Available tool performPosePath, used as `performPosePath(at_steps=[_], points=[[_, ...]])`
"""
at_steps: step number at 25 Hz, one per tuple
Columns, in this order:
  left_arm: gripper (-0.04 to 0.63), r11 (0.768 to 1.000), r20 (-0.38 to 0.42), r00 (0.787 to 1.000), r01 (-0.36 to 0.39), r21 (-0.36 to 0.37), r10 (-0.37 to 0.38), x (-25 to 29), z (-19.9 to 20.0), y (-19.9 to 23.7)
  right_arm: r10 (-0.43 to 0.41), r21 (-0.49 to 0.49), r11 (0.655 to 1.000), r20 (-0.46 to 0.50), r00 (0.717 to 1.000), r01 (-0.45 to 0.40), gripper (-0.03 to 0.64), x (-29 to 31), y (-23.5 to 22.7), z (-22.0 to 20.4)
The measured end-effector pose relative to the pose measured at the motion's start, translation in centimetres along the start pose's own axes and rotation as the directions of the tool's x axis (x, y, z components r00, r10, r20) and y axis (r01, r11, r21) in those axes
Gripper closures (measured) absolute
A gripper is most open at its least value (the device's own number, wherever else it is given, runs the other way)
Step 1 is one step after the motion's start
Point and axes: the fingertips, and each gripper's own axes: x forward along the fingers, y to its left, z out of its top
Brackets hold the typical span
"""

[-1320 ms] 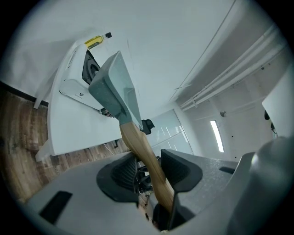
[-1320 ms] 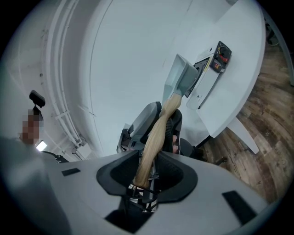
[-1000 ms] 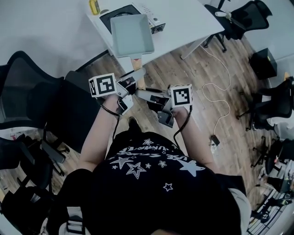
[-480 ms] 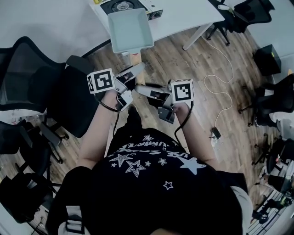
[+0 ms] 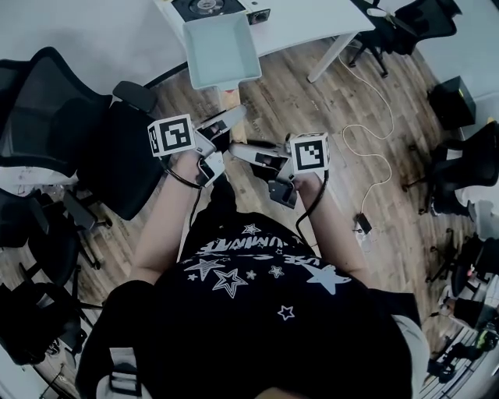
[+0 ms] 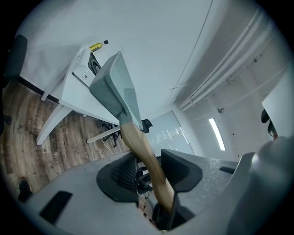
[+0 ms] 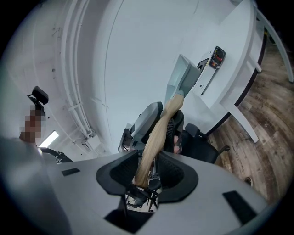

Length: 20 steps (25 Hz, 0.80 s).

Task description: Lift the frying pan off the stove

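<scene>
A square grey-green frying pan (image 5: pixel 222 51) with a wooden handle (image 5: pixel 228 97) hangs in the air over the front edge of the white table (image 5: pixel 312 23). It is clear of the black-topped stove (image 5: pixel 209 6), which sits at the top of the head view. My left gripper (image 5: pixel 224 123) and right gripper (image 5: pixel 243 150) are both shut on the handle, the left nearer the pan. In the left gripper view the handle (image 6: pixel 142 149) runs between the jaws up to the pan (image 6: pixel 115 87). The right gripper view shows the handle (image 7: pixel 154 137) pinched between its jaws, with the pan (image 7: pixel 183 78) beyond.
Black office chairs (image 5: pixel 54 117) stand at the left, and more chairs (image 5: pixel 460 171) at the right. A white cable (image 5: pixel 366 148) trails over the wooden floor. A small yellow item (image 6: pixel 95 46) lies on the table by the stove (image 6: pixel 85 69).
The pan has come away from the stove toward the table's front edge, both grippers still holding its handle. The table and stove have slid toward the top of the head view.
</scene>
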Motion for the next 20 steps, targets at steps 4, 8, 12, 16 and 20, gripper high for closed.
performPosePath(at_steps=[4,8,12,16,20], points=[[0.426,1.0,-0.004,1.0,0.0,0.005,0.001,-0.1,-1.9,-0.8,-0.001,-0.008,1.0,0.005,1.0,0.001,0.489,-1.2,0.9,-1.5],[0.426,0.999,-0.001,1.0,0.009,0.033,-0.009,-1.6,-6.2,-3.5,0.018,-0.032,0.999,0.008,1.0,-0.018,0.489,-2.9,3.7,-5.6],[0.426,0.999,-0.007,1.0,0.013,0.049,-0.013,-1.9,-7.4,-4.3,-0.021,-0.046,0.999,0.004,1.0,0.021,0.489,-3.9,3.4,-6.9],[0.426,0.999,-0.004,1.0,0.008,0.032,-0.008,-1.8,-7.2,-4.2,-0.017,-0.036,0.999,0.002,1.0,0.017,0.489,-3.9,3.3,-6.7],[0.426,1.0,0.005,1.0,-0.001,0.02,0.0,-2.6,-8.0,-4.3,0.024,-0.024,0.999,-0.001,1.0,-0.024,0.486,-3.6,4.7,-7.5]])
